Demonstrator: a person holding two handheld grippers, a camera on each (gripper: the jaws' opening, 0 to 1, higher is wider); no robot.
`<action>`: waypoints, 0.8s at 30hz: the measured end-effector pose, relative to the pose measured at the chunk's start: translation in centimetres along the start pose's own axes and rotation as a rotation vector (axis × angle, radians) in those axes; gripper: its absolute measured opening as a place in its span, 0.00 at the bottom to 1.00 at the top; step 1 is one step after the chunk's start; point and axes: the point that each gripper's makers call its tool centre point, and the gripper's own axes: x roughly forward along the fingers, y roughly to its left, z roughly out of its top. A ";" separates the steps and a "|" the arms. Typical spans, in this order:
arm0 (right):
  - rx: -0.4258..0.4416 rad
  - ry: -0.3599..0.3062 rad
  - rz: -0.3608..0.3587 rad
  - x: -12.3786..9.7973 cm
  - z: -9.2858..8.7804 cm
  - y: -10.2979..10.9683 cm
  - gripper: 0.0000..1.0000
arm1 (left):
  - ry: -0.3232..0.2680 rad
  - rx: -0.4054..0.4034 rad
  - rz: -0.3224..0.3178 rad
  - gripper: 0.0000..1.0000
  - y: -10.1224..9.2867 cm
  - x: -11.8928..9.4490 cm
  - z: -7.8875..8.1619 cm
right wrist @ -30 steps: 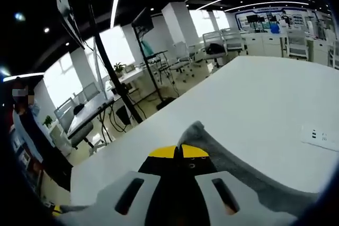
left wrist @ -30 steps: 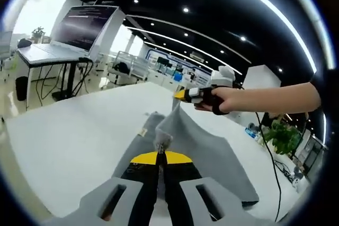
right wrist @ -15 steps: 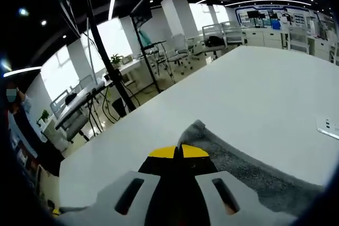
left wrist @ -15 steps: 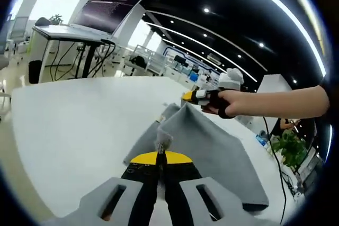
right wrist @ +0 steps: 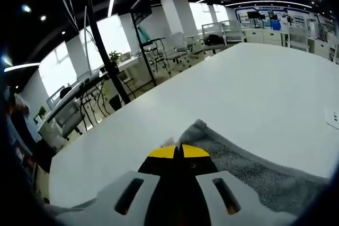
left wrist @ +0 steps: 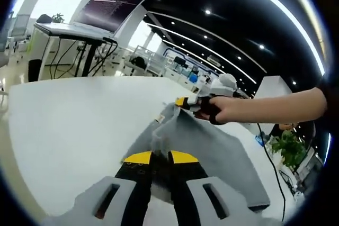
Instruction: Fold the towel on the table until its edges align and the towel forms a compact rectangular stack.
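Note:
A grey towel (left wrist: 212,152) lies on the white table (left wrist: 69,120), with its near part raised in a fold. My left gripper (left wrist: 160,158) has its yellow-tipped jaws slightly parted, and a raised bit of towel edge (left wrist: 159,133) stands between and just beyond them. A hand holds my right gripper (left wrist: 184,102) over the far side of the towel, shut on a corner. In the right gripper view, my right gripper (right wrist: 179,152) is shut on the grey towel corner (right wrist: 197,129), low over the table (right wrist: 254,88).
A desk with an open laptop (left wrist: 79,19) stands past the table's left edge. A potted plant (left wrist: 286,136) and cables are at the right. Chairs, stands and desks (right wrist: 159,56) lie beyond the table's far edge. A small white plate (right wrist: 333,117) sits on the table.
My left gripper's jaws have parted from shut on the towel edge. The right gripper with its corner has come slightly lower and nearer the left one.

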 end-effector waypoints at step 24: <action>-0.325 0.042 0.050 1.8 -1.2 0.7 0.13 | 0.089 0.344 0.252 0.06 4.1 0.3 -1.3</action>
